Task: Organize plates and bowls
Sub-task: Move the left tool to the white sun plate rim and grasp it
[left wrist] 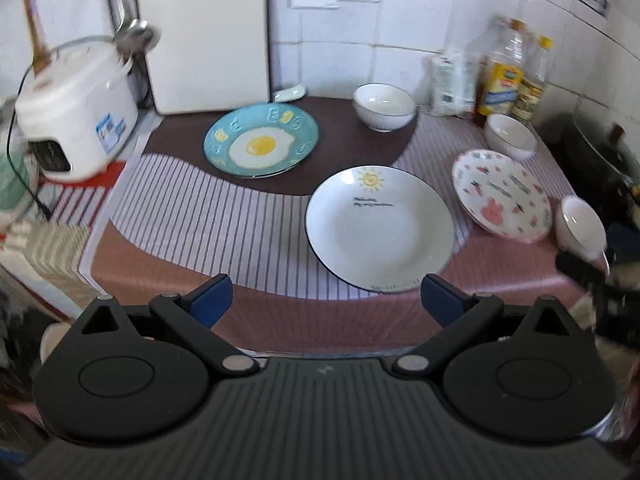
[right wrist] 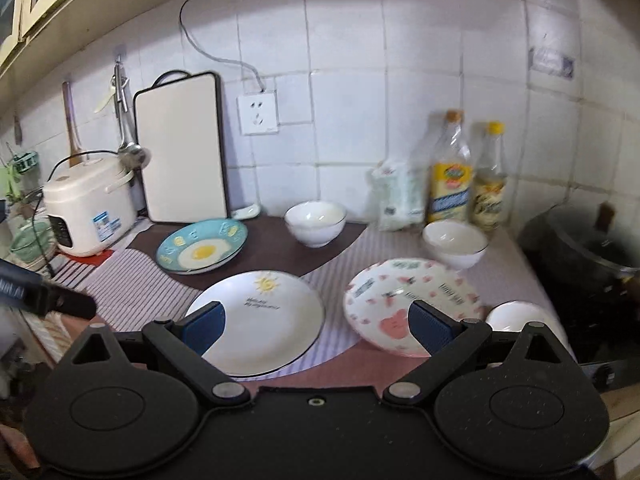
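Three plates lie on the cloth-covered counter: a blue fried-egg plate at the back left, a white sun plate in the middle, and a pink rabbit plate at the right. Three white bowls stand apart: one at the back, one by the bottles, one at the front right. My left gripper is open and empty above the counter's front edge. My right gripper is open and empty above the sun and rabbit plates.
A white rice cooker stands at the left. A white cutting board leans on the tiled wall. Oil bottles and a bag stand at the back right. A dark pot sits at the right.
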`<state>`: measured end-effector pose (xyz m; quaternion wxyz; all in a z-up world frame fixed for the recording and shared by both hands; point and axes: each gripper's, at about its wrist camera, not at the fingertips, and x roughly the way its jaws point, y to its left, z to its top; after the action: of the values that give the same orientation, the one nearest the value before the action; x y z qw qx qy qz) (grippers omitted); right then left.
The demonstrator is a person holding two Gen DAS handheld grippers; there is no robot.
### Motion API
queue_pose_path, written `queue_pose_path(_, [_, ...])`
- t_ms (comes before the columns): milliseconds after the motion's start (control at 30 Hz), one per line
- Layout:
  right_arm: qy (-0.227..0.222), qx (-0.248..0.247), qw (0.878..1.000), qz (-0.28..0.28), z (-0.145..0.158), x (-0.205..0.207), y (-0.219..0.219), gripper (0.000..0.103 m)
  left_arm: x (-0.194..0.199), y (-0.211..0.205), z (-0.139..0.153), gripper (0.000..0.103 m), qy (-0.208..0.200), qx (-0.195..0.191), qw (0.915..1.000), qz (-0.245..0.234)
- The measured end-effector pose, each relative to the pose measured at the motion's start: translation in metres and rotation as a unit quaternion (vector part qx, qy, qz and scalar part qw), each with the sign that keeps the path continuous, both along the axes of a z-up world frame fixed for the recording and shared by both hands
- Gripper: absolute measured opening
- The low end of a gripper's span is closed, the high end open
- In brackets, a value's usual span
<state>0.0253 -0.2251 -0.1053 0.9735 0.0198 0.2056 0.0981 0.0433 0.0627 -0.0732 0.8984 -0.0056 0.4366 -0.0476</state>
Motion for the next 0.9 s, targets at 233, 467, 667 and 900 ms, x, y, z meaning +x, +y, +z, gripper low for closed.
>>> queue_pose_path(233, [0.049,0.027,0.996,0.065,-0.033,0.046,0.015,0.092,0.045,0.009,-0.037,0.1,0.004,-0.012,0.9999,0.005])
queue_pose_path(467, [0.11,0.056,0.99,0.068,-0.081,0.098,0.029,0.069,0.093,0.009,-0.086,0.098,0.015,-0.017,0.9997,0.005])
queue_pose_path(667, [0.159,0.08,0.983,0.039,-0.114,0.122,0.03,0.063,0.128,0.003,-0.117,0.098,0.035,-0.019,0.999,-0.021])
queue_pose_path(900, [0.188,0.128,0.973,0.032,-0.127,0.137,0.025,0.034,0.152,0.001,-0.145,0.091,0.085,-0.048,0.9945,-0.038])
